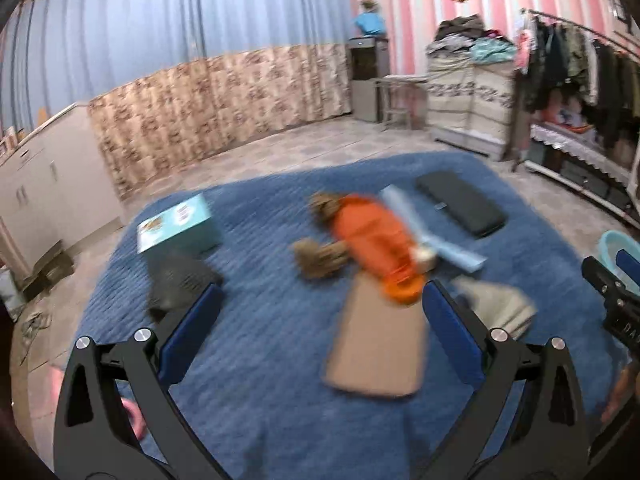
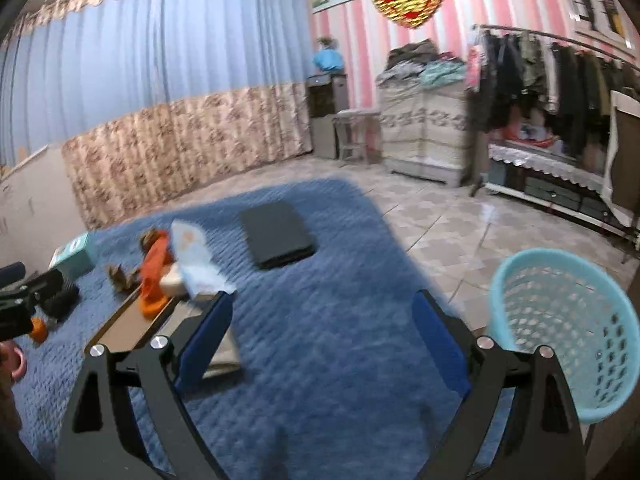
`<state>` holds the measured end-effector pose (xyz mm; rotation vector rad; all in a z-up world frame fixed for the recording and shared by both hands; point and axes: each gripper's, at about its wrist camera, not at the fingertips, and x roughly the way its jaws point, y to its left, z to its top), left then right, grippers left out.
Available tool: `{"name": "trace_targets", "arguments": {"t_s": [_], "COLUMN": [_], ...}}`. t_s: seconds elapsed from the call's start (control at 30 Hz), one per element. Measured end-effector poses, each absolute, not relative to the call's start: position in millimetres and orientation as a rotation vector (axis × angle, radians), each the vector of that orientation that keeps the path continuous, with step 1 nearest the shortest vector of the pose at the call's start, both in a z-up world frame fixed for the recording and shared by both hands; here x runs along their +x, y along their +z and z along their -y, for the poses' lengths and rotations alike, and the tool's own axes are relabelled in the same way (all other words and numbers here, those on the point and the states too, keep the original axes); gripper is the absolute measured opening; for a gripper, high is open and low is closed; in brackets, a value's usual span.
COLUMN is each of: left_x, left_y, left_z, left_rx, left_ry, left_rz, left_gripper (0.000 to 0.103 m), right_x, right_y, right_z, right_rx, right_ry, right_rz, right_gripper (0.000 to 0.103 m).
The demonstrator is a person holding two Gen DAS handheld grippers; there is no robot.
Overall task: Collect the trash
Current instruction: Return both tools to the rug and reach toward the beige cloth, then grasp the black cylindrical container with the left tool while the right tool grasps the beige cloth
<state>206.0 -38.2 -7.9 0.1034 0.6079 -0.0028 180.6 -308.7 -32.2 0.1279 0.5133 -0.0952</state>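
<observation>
Items lie on a blue bedspread (image 1: 260, 360). A brown cardboard sheet (image 1: 380, 340) lies just ahead of my left gripper (image 1: 320, 304), which is open and empty above the spread. Behind it are a plush toy in orange clothes (image 1: 372, 236), a pale blue paper (image 1: 432, 228), a beige folded piece (image 1: 500, 304), a teal box (image 1: 176, 224) and a dark grey item (image 1: 176, 280). My right gripper (image 2: 322, 316) is open and empty over the spread (image 2: 320, 360). A light blue mesh basket (image 2: 568, 332) stands to its right. The cardboard (image 2: 132, 320) and toy (image 2: 154, 264) lie to its left.
A black flat case (image 1: 460, 204) lies at the far side of the spread, also in the right wrist view (image 2: 276, 236). A clothes rack (image 2: 560, 80) and a covered cabinet (image 2: 424, 128) stand by the striped wall. White cabinets (image 1: 40, 184) are on the left. Tiled floor (image 2: 460, 232) surrounds the spread.
</observation>
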Motion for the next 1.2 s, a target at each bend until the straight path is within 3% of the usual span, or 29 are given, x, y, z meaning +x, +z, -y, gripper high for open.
{"name": "trace_targets", "arguments": {"t_s": [0.37, 0.47, 0.6, 0.67, 0.73, 0.9, 1.2], "left_x": [211.6, 212.2, 213.9, 214.3, 214.1, 215.0, 234.2], "left_y": [-55.2, -61.9, -69.8, -71.9, -72.3, -68.6, -51.9], "left_z": [3.3, 8.2, 10.3, 10.5, 10.4, 4.9, -39.0], "left_rx": [0.091, 0.090, 0.087, 0.085, 0.085, 0.087, 0.023], "left_ry": [0.033, 0.018, 0.024, 0.025, 0.027, 0.052, 0.157], "left_rz": [-0.671, -0.683, -0.705, -0.712, -0.712, -0.702, -0.680], "left_gripper": [0.097, 0.097, 0.097, 0.097, 0.097, 0.097, 0.097], "right_x": [208.8, 217.3, 220.5, 220.4, 219.8, 213.0, 210.3], "right_y": [-58.5, -66.2, -70.2, -71.1, -71.4, -64.9, -55.8], "right_z": [250.4, 248.2, 243.6, 240.4, 239.2, 246.8, 256.5], "right_rx": [-0.025, -0.028, -0.028, -0.036, -0.036, 0.007, 0.010], "right_ry": [0.034, 0.074, 0.128, 0.143, 0.150, 0.154, 0.120], "right_rz": [-0.628, -0.690, -0.709, -0.709, -0.708, -0.655, -0.597], "right_gripper": [0.088, 0.076, 0.040, 0.034, 0.017, 0.006, 0.005]}}
